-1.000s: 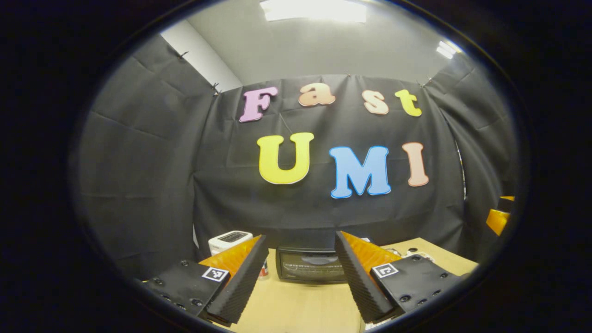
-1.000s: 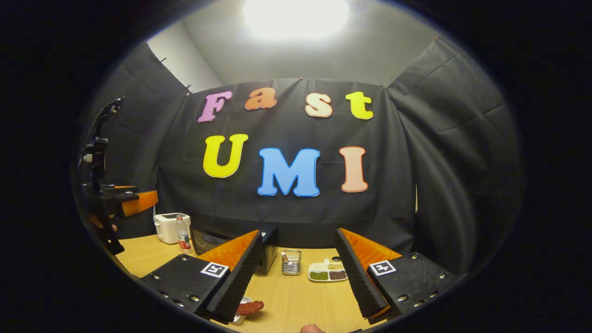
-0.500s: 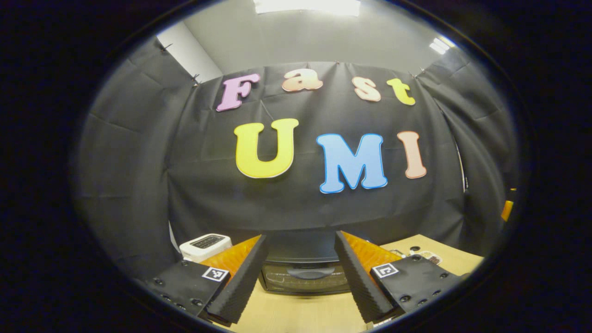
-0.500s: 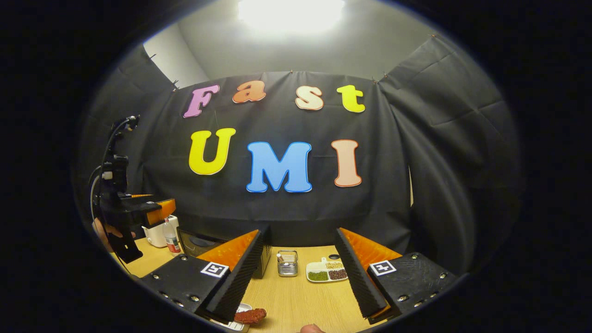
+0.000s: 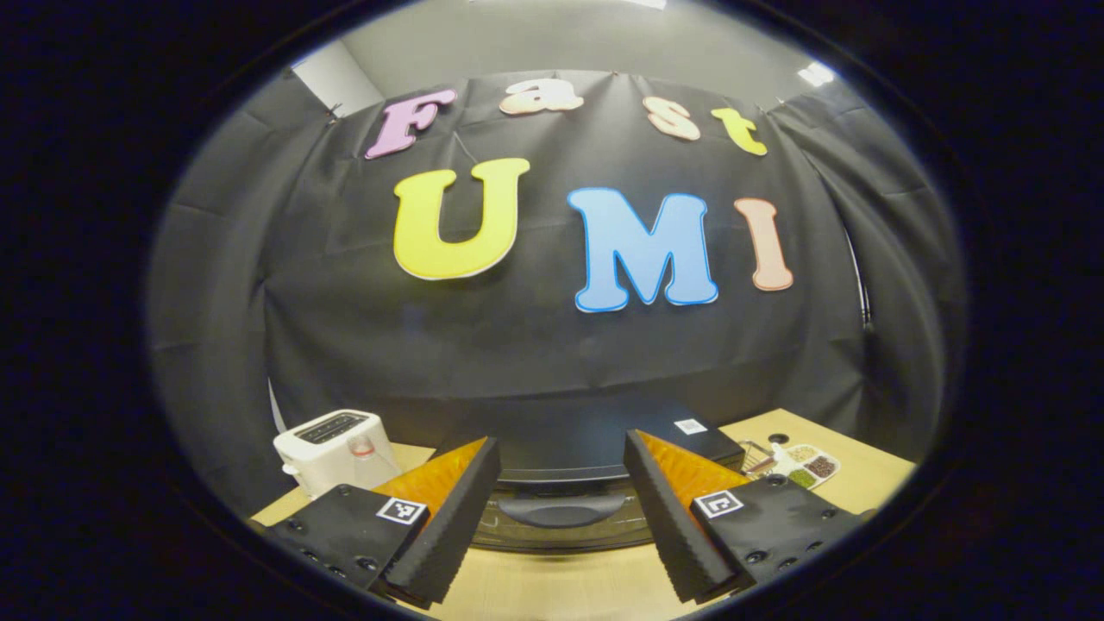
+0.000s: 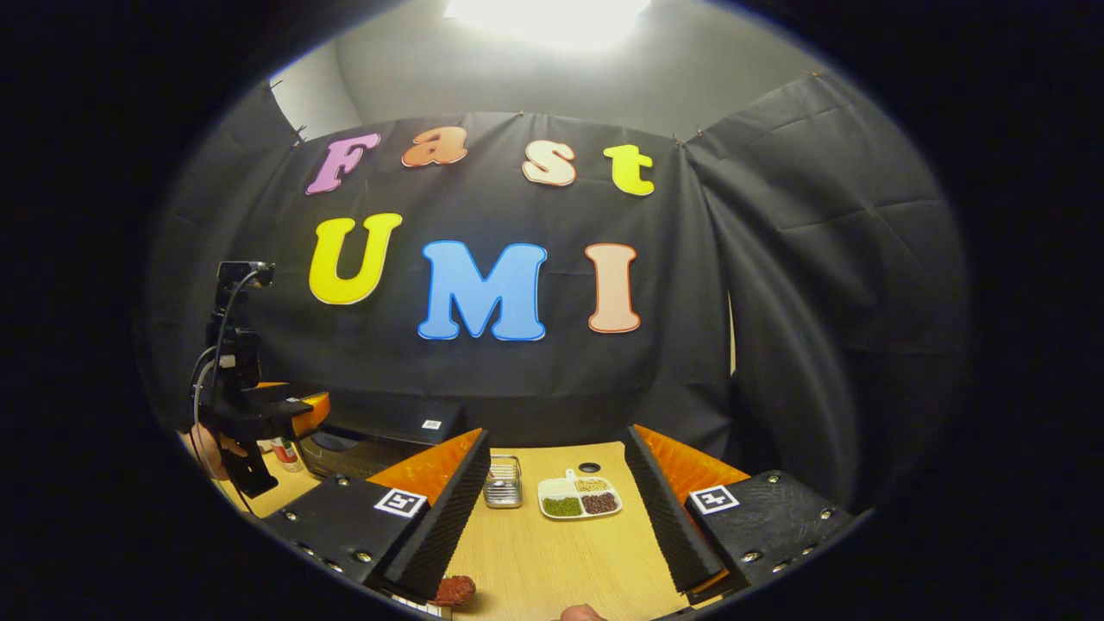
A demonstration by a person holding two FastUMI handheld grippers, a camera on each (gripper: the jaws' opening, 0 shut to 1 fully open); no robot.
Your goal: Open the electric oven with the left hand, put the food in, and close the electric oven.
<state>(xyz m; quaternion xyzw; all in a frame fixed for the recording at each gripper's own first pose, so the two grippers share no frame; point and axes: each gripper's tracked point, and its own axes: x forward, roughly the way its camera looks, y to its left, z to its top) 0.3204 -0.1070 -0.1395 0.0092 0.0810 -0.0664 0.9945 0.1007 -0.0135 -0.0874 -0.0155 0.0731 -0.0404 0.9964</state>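
Reaching stage: nothing is done yet; opening, loading and closing are all left.
Left gripper point(image 5: 561, 509): fingers spread wide, empty, aimed at the handle point(image 5: 562, 510).
Electric oven point(image 5: 595, 448): door shut, at 12 o'clock.
Food point(image 6: 454, 590): at 7 o'clock.
Right gripper point(image 6: 559, 509): fingers wide, empty.

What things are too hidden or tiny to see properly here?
- Inside of the oven, left gripper view: its dark door is closed.
- Red food, right gripper view: cut off by the bottom edge and partly behind the right tool.
- Bottle, right gripper view: mostly behind the left tool.
- Contents of the small wire basket, right gripper view: too small.
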